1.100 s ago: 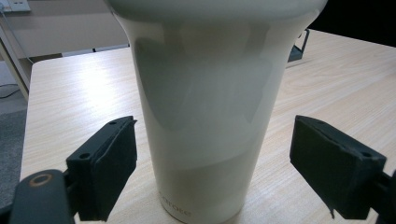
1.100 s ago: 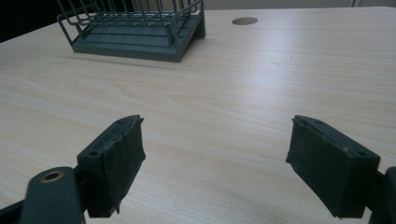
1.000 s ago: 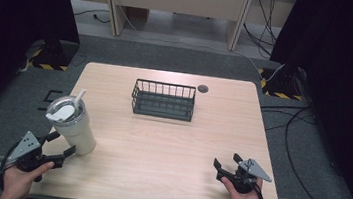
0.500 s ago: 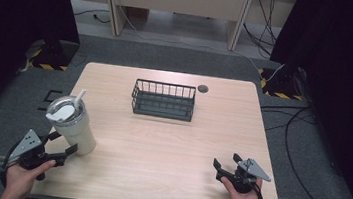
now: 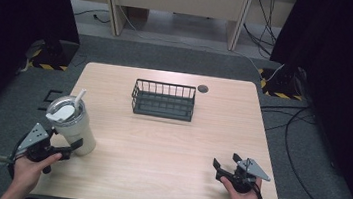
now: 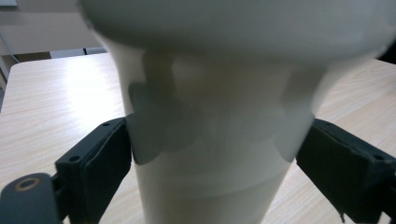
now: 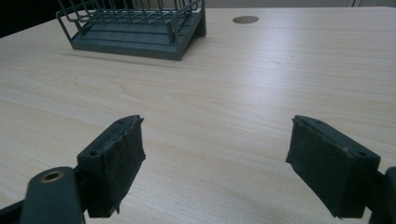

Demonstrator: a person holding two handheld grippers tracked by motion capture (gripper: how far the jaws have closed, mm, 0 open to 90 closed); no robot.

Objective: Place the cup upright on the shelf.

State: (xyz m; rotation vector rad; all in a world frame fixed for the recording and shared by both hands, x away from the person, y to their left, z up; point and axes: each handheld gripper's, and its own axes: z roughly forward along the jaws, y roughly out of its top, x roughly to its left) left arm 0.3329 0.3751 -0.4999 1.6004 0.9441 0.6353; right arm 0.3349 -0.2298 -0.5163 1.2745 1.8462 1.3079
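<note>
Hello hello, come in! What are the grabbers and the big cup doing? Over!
Left gripper fingers either side of the tumbler, grip not confirmed. Right gripper open, over bare table. Tumbler upright, lid and straw on. Wire basket farther back, nothing blocking.

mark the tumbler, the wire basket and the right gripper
tumbler (image 5: pixel 78 136): high view, cream side wall under the lid.
wire basket (image 5: pixel 162 111): high view, near long wall.
right gripper (image 7: pixel 215 170): right gripper view, midway between its fingertips.

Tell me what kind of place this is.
Likely a lab recording station: a bare wooden table ringed by black curtains, cables trailing across grey carpet, hazard-striped stand feet at its corners.
</note>
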